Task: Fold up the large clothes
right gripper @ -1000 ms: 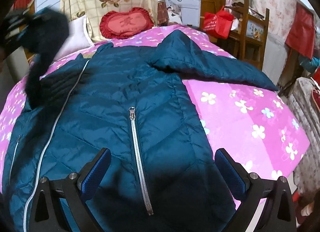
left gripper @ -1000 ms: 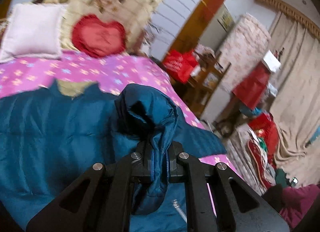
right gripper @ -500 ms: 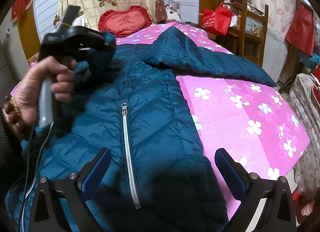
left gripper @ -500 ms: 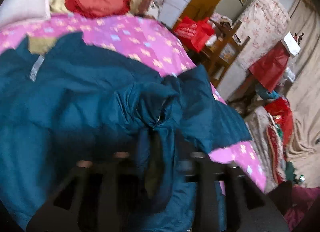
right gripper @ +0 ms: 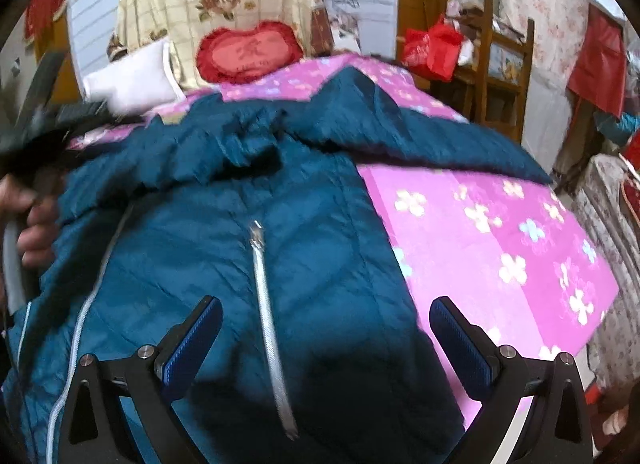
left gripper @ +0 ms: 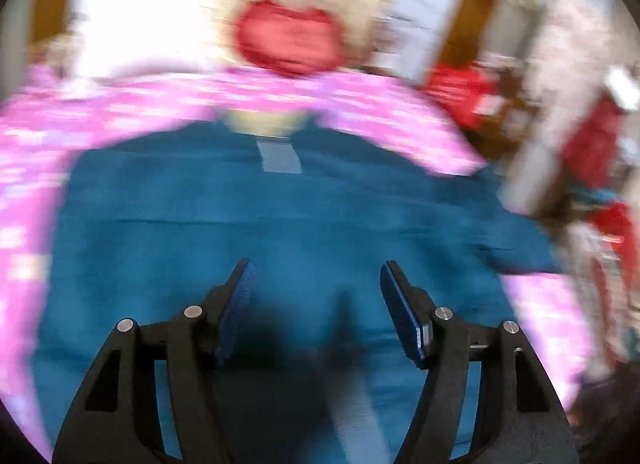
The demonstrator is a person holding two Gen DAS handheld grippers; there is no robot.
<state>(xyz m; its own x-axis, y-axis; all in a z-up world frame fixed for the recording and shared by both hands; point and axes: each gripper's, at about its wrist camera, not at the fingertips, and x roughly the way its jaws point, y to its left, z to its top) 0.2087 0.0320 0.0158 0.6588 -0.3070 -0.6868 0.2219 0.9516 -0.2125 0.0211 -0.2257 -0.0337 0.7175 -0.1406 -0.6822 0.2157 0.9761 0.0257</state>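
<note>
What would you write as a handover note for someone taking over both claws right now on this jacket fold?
Left claw: open, empty, above the teal jacket; its view is motion-blurred.
Right claw: open, empty, over the jacket's lower front by the silver zipper.
Jacket: on the pink floral bedspread, front up. One sleeve lies bunched across the chest; the other sleeve is stretched out over the bedspread toward the wooden chair.
Done: first sleeve laid in, loosely.
Left: flatten that sleeve, bring in the outstretched one, then fold the body.
</note>
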